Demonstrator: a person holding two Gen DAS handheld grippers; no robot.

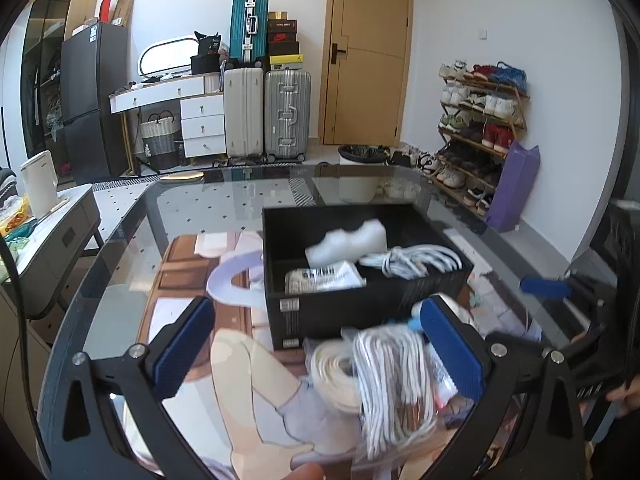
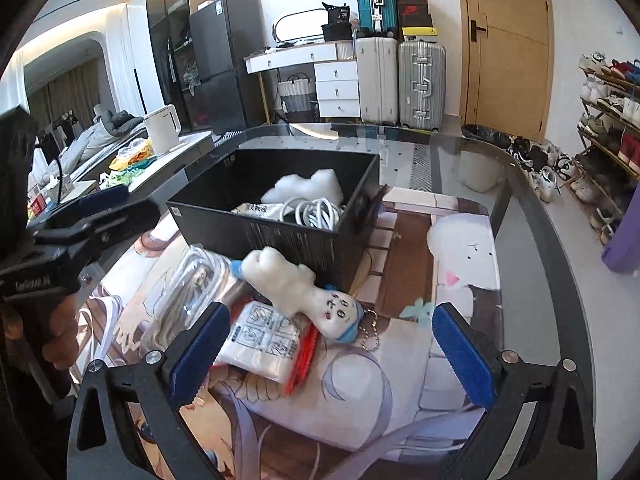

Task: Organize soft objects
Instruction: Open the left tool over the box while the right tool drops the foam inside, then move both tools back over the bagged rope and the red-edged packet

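While only the right wrist view shows the plush toy (image 2: 304, 296) beside the black box (image 2: 288, 236), both the left gripper (image 1: 320, 348) and the right gripper (image 2: 332, 348) hover with jaws wide over the desk (image 2: 528, 216).

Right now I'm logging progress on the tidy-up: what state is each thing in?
left gripper: open, empty
right gripper: open, empty
black box: lidless, partly filled
coiled white cable: inside box
plush doll: outside, lying on packet
bagged cables: outside, on mat
door: closed
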